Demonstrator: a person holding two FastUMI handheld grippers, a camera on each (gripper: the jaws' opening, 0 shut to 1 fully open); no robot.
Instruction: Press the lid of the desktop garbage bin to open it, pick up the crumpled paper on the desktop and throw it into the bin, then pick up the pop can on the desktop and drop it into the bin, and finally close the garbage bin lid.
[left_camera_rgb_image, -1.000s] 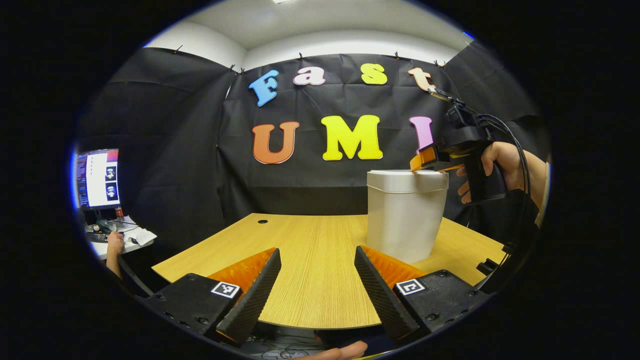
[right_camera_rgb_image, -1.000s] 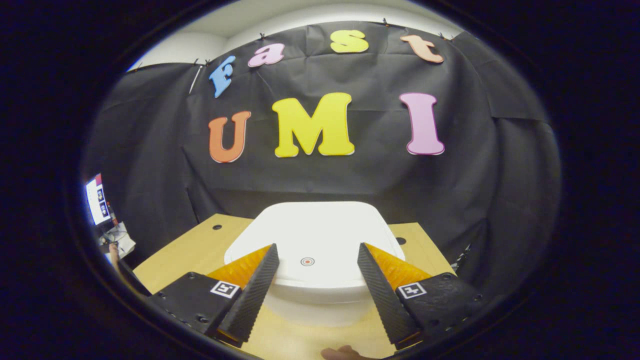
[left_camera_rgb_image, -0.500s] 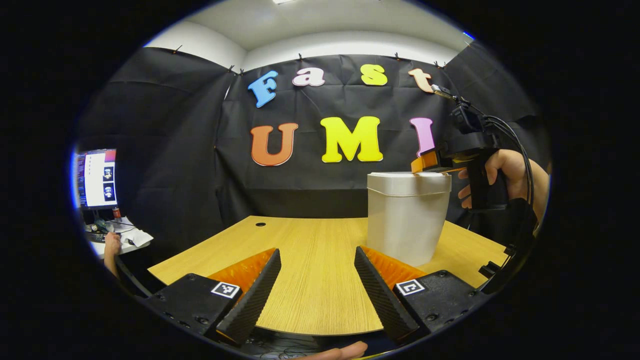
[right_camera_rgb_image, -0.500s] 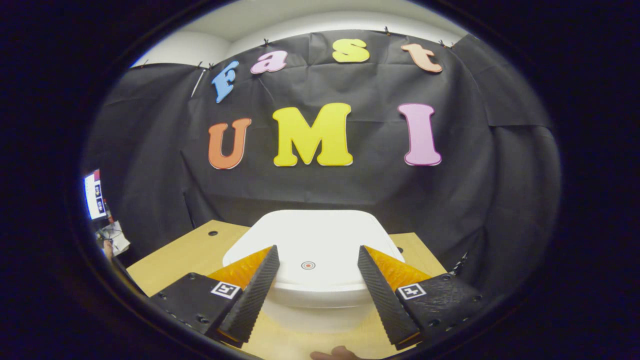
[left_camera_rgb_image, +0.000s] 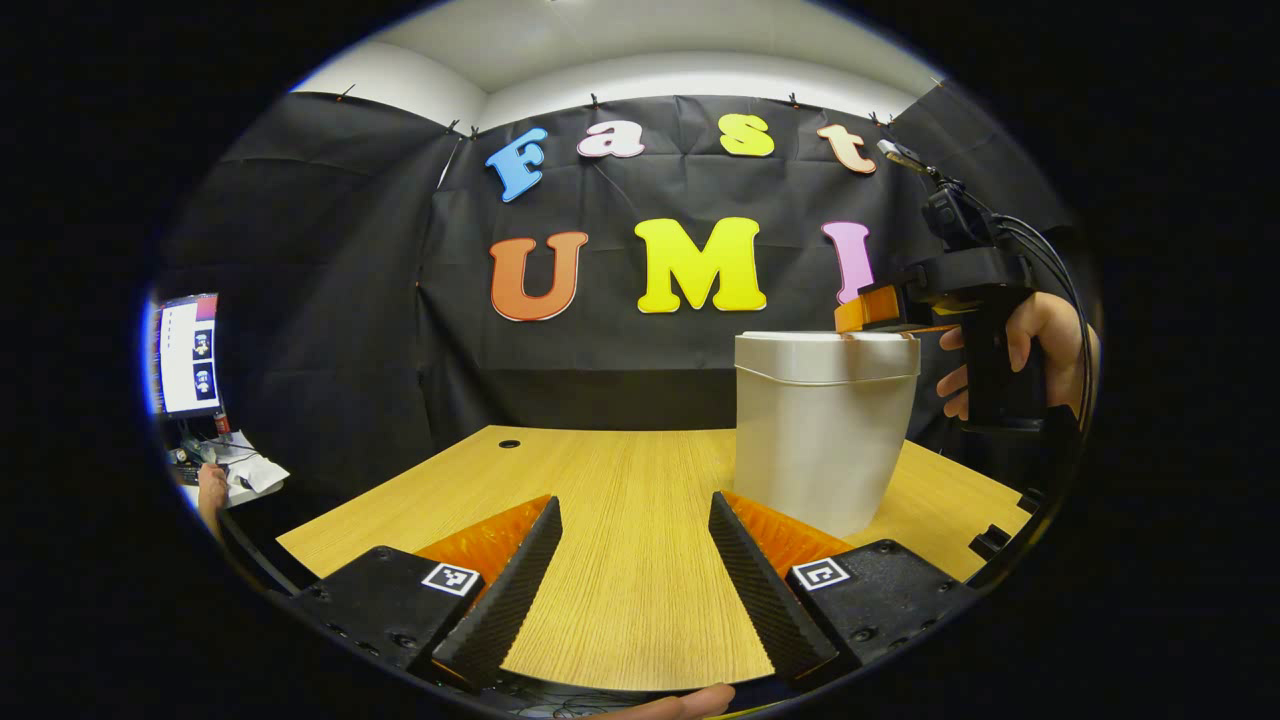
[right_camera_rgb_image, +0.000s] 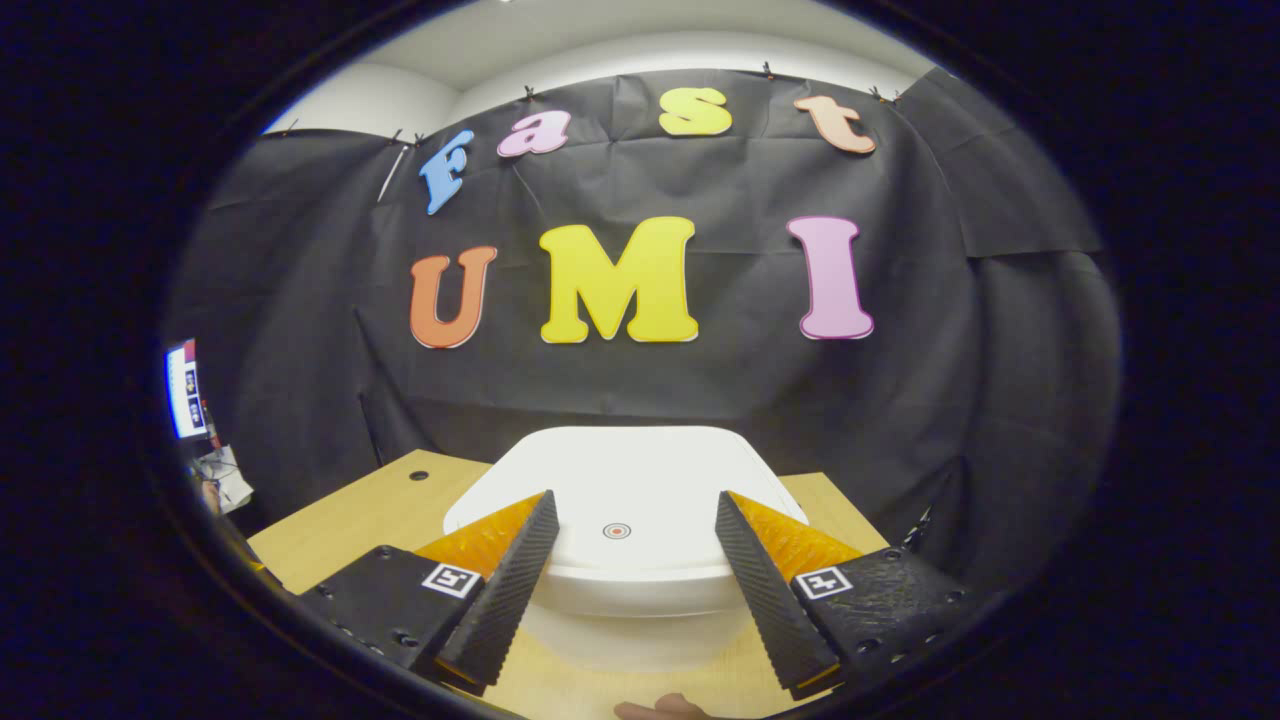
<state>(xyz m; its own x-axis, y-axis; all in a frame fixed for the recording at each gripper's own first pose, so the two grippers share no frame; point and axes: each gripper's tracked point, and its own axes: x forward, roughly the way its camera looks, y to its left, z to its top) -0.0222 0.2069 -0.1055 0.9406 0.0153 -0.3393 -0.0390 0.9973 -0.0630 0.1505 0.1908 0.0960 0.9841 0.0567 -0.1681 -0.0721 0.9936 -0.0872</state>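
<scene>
The garbage bin (left_camera_rgb_image: 822, 430) stands shut on the wooden desk (left_camera_rgb_image: 610, 500) in the left gripper view, beyond and to the right of my left gripper (left_camera_rgb_image: 634, 520), which gapes wide and holds nothing, while my right gripper (left_camera_rgb_image: 868, 308), held in my hand (left_camera_rgb_image: 1040, 340), sits at the bin's lid (left_camera_rgb_image: 828, 350). In the right gripper view, my right gripper (right_camera_rgb_image: 636, 515) is spread wide and empty just over the lid (right_camera_rgb_image: 625, 490), a small red ring mark (right_camera_rgb_image: 616, 530) between its fingers. Behind the bin hangs the black cloth wall (right_camera_rgb_image: 700, 370), with a monitor (right_camera_rgb_image: 186, 388) far to the bin's left.
</scene>
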